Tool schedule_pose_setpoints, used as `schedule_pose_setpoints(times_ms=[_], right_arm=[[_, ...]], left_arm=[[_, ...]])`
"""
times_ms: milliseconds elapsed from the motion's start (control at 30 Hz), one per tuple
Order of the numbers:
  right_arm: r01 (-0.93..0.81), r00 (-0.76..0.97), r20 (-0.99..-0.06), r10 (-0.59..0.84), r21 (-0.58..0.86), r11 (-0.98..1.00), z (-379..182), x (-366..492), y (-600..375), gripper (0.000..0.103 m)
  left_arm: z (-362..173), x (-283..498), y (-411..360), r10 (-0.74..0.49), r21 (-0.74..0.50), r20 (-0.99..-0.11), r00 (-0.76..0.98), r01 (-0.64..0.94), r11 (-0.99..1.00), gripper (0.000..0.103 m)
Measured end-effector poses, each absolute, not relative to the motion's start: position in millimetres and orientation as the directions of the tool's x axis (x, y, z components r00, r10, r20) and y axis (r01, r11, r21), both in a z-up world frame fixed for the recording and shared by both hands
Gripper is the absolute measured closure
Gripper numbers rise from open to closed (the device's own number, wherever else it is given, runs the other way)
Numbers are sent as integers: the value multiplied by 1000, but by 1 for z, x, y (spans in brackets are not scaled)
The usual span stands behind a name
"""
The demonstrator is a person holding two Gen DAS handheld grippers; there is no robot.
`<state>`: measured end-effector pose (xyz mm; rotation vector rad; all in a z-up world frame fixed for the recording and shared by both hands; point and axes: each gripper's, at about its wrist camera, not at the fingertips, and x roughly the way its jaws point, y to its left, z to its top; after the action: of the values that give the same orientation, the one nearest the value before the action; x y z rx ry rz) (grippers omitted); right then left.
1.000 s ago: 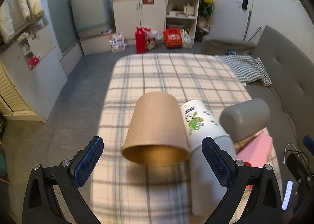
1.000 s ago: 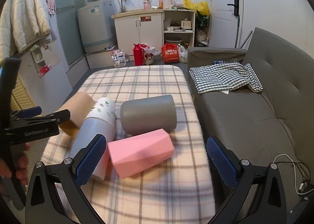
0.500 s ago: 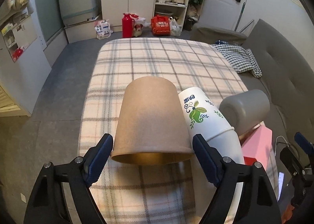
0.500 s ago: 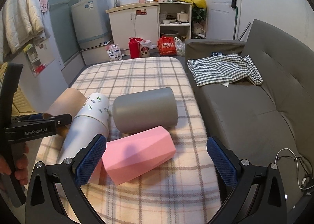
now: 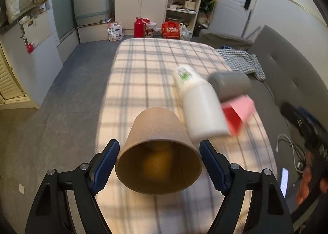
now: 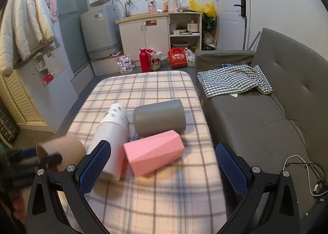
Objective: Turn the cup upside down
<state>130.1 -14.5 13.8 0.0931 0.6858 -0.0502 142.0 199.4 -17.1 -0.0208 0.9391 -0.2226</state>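
A brown paper cup (image 5: pixel 158 148) sits between my left gripper's (image 5: pixel 159 164) blue pads, gripped at its rim and lifted off the plaid table (image 5: pixel 147 74), its open mouth facing the camera. In the right wrist view the brown cup (image 6: pixel 61 152) shows at the left, held by the blurred left gripper. My right gripper (image 6: pixel 164 164) is open and empty above the table's near end, with a pink faceted cup (image 6: pixel 153 156) lying between and beyond its fingers.
A white paper cup stack (image 6: pixel 112 131), a grey cup (image 6: pixel 160 117) and the pink cup lie on their sides on the table. A grey sofa (image 6: pixel 276 111) with a checked cloth (image 6: pixel 231 80) stands to the right. Cabinets and bags stand at the far wall.
My left gripper closed on the brown cup's rim and lifted it back and away from the white cups. The right gripper stayed open and shifted slightly.
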Motion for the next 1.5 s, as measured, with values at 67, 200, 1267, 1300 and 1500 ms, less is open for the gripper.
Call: schedule_pose_setpoints(times_ms=[67, 200, 1267, 1300, 1500], right_arm=[[64, 776, -631, -8, 67, 996, 16, 119, -12, 0], [43, 779, -627, 4, 61, 997, 18, 97, -8, 0], [114, 561, -828, 1, 78, 990, 32, 107, 13, 0], [124, 527, -849, 17, 96, 988, 26, 113, 18, 0], [140, 324, -939, 112, 165, 976, -17, 144, 48, 0]], left_arm=[[-21, 124, 195, -214, -136, -803, 557, 179, 974, 21], [-33, 92, 179, -252, -173, -818, 517, 197, 965, 21], [4, 85, 230, -187, -84, -745, 640, 188, 979, 4], [2, 87, 236, -179, -84, -751, 636, 176, 981, 4], [-22, 102, 272, -168, -121, -789, 591, 119, 985, 4]])
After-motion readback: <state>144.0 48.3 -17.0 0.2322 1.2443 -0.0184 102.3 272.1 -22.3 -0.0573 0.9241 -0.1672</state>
